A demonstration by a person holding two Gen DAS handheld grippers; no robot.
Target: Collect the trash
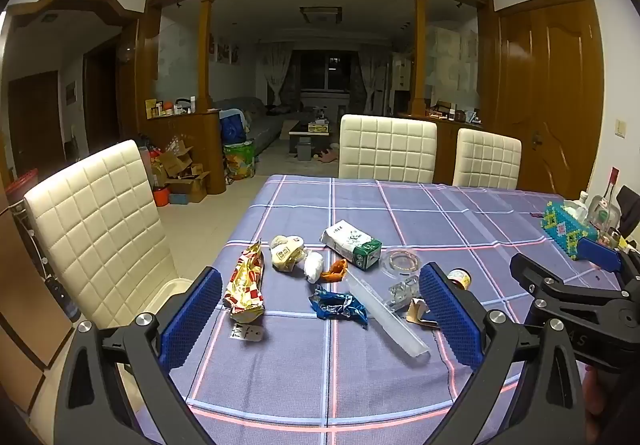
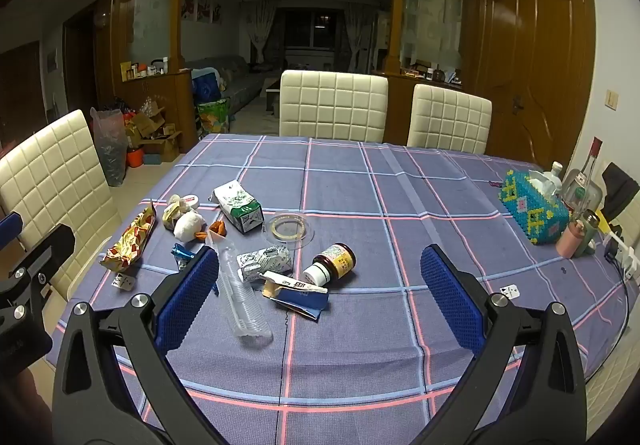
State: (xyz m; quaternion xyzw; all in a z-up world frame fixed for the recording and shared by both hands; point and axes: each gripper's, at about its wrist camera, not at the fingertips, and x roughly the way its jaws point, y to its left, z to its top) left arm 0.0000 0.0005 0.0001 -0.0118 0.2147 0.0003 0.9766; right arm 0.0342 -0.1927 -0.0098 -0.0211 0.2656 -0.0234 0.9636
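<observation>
Status: collection not yet begun, by appearances. Trash [image 2: 224, 241] is lying scattered left of centre on the checked tablecloth [image 2: 400, 185]: wrappers, carton, brown bottle [image 2: 334, 263]. Left gripper [image 1: 320, 321] and right gripper [image 2: 316, 297] are hovering short of it, jaws wide apart, holding nothing.

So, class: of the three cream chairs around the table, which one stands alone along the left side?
The chair at the left edge; the other two stand side by side at the table's far end.
</observation>
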